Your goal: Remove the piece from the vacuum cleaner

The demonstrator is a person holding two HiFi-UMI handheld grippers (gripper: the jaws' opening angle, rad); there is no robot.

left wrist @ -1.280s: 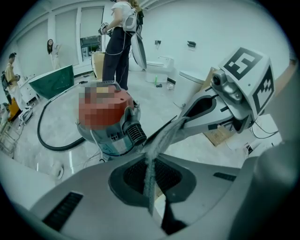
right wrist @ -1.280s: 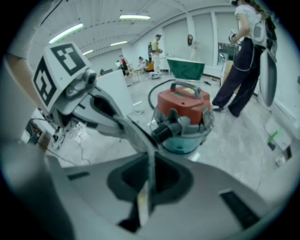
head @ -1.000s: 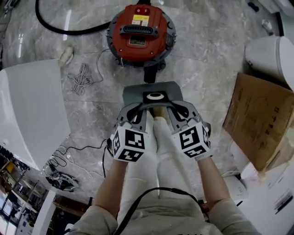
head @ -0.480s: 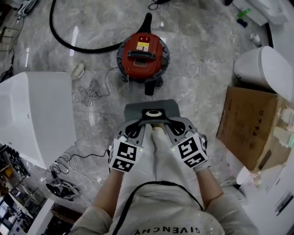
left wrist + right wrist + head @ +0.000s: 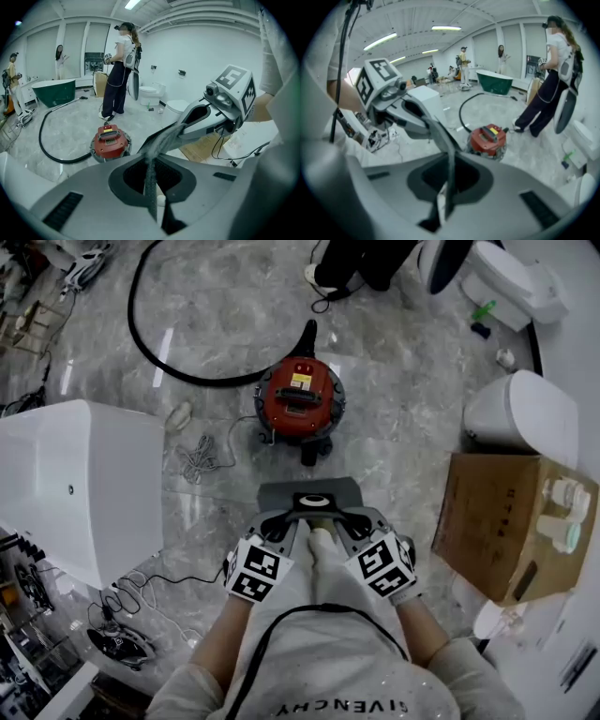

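The red vacuum cleaner (image 5: 301, 401) stands on the marble floor, its black hose (image 5: 178, 367) curling away to the left. A flat grey piece (image 5: 281, 497) with a dark oval opening hangs in the air well above the floor, apart from the vacuum. My left gripper (image 5: 284, 521) is shut on the opening's left rim and my right gripper (image 5: 347, 521) on its right rim. In the left gripper view the grey piece (image 5: 84, 206) fills the bottom, with the vacuum (image 5: 110, 143) beyond. The right gripper view shows the same piece (image 5: 520, 192) and the vacuum (image 5: 489, 138).
A white cabinet (image 5: 75, 484) stands at the left, with a cardboard box (image 5: 492, 521) and a toilet (image 5: 520, 413) at the right. A coiled cord (image 5: 199, 460) lies beside the vacuum. Another person's legs (image 5: 361, 263) stand behind it. Cables lie at the lower left (image 5: 122, 615).
Both grippers have risen together with the grey piece held between them. The vacuum and floor now look smaller and farther below.
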